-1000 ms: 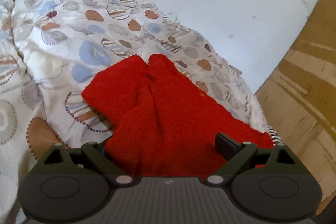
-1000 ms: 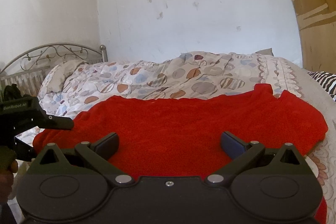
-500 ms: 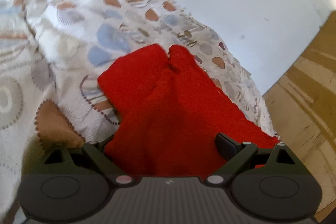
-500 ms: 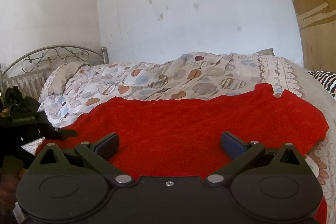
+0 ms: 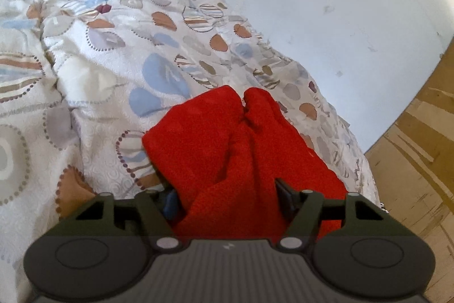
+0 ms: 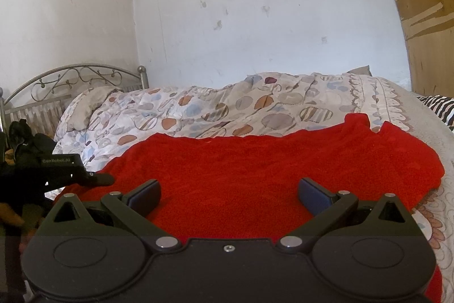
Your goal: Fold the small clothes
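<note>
Left gripper (image 5: 227,196) fingers have just been closing around the red garment (image 5: 227,149) edge; right gripper (image 6: 228,193) fingers spread wide above it.

Red fleece garment (image 6: 269,175) lies spread on bed.

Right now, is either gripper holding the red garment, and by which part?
Left gripper has been closing around the red garment at its near end; whether its pads grip yet cannot be told. Right gripper is open, holding nothing.
</note>
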{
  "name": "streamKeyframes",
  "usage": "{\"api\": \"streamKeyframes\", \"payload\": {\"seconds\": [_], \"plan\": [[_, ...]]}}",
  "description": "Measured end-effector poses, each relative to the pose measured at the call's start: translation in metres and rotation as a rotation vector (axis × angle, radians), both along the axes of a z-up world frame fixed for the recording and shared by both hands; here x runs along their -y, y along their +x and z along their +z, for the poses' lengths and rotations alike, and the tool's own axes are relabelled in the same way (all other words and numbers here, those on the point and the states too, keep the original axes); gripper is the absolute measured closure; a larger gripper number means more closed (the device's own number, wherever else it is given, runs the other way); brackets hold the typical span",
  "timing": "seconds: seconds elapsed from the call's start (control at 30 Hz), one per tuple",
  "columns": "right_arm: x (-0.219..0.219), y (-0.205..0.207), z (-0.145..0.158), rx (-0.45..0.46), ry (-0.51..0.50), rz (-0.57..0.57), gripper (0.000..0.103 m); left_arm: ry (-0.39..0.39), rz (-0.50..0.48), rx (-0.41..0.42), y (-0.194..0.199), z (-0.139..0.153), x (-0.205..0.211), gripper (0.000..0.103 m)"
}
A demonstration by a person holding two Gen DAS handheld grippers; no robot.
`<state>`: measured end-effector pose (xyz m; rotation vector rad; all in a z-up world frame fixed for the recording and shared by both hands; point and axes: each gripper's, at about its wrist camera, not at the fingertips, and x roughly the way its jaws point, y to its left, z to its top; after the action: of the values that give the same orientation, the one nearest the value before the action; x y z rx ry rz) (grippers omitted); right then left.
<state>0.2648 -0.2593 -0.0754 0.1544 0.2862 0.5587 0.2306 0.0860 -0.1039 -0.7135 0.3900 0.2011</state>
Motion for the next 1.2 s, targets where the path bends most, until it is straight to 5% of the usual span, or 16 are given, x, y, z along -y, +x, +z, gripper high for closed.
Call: {"api": "streamKeyframes", "payload": {"seconds": [1.0, 1.2], "plan": [[-0.0021, -0.0008, 0.0006, 0.001, -0.021, -0.010, 0.000, -0.019, -0.002, -0.012, 0.0001, -0.0030, -0.0041, 0.039], [-0.0032, -0.0002, 0.0014, 0.002, -0.027, -0.016, 0.000, 0.008, 0.007, -0.016, 0.0011, 0.0047, 0.0010, 0.059]]}}
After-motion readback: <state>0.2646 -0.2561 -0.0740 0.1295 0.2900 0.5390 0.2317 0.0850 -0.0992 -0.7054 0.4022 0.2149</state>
